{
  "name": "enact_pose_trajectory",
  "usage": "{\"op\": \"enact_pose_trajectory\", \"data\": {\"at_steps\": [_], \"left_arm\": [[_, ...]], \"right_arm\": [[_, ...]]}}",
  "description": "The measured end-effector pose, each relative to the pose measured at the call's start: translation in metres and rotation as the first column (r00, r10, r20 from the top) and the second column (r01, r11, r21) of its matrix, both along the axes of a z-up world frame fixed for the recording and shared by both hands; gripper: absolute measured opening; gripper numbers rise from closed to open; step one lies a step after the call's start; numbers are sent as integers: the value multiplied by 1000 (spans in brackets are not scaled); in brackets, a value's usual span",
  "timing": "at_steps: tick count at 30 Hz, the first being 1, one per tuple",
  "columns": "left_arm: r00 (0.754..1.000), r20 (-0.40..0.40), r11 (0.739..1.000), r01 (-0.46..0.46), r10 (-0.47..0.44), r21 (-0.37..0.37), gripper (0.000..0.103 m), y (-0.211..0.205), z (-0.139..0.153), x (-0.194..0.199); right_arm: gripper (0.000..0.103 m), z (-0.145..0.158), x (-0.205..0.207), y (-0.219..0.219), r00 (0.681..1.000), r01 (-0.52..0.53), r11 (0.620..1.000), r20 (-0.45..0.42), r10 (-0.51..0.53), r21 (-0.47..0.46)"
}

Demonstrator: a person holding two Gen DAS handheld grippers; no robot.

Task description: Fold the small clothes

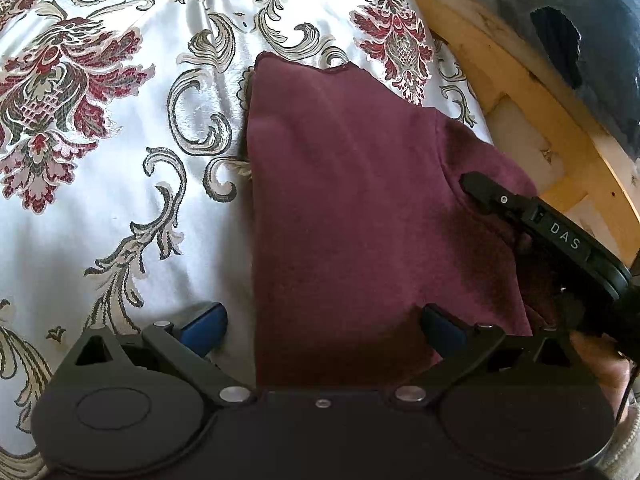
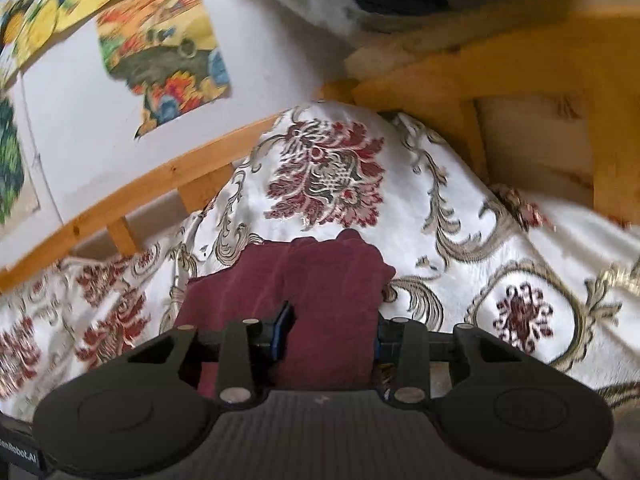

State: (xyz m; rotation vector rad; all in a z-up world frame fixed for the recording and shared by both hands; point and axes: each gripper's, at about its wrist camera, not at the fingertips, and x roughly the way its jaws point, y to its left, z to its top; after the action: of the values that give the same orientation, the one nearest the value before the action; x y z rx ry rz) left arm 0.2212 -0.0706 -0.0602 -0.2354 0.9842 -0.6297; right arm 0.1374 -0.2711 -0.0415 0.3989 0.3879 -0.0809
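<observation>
A maroon garment (image 1: 360, 200) lies on a white bedspread (image 1: 120, 240) woven with red and grey flowers. Its straight left edge runs down between the fingers of my left gripper (image 1: 326, 326), which is open, one blue pad on the bedspread and the other over the cloth. From the right, a black finger (image 1: 500, 200) of the other gripper reaches onto the garment's right side. In the right wrist view my right gripper (image 2: 331, 334) is shut on a bunched fold of the maroon garment (image 2: 332, 272), which fills the gap between the blue pads.
A yellow wooden bed frame (image 1: 520, 92) runs along the bedspread's right edge, with a dark blue-grey bundle (image 1: 580, 40) beyond it. A wooden rail (image 2: 140, 188) and a white wall with colourful pictures (image 2: 160, 60) stand behind. Part of a hand (image 1: 600, 364) shows at the lower right.
</observation>
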Motion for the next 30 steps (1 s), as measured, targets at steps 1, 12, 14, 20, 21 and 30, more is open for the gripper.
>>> {"op": "enact_pose_trajectory", "data": {"at_steps": [1, 12, 14, 20, 21, 30], "left_arm": [[1000, 1, 1000, -1, 1, 1, 103, 0, 0, 0], [1000, -3, 1000, 4, -4, -4, 103, 1, -1, 0], [1000, -9, 1000, 5, -5, -11, 103, 2, -3, 1], [999, -31, 999, 14, -15, -43, 102, 9, -3, 4], [999, -33, 999, 16, -17, -44, 102, 9, -2, 4], [996, -15, 994, 89, -90, -70, 95, 5, 2, 6]], "right_arm": [[43, 4, 0, 8, 1000, -4, 998, -3, 4, -56], [73, -4, -3, -13, 1000, 13, 990, 10, -15, 138], [83, -13, -4, -30, 1000, 20, 966, 11, -23, 258], [81, -25, -6, -48, 998, -9, 925, 61, -15, 379], [80, -26, -6, -48, 997, -31, 919, 77, 1, 393], [53, -28, -3, -38, 998, -17, 930, 55, -4, 368]]}}
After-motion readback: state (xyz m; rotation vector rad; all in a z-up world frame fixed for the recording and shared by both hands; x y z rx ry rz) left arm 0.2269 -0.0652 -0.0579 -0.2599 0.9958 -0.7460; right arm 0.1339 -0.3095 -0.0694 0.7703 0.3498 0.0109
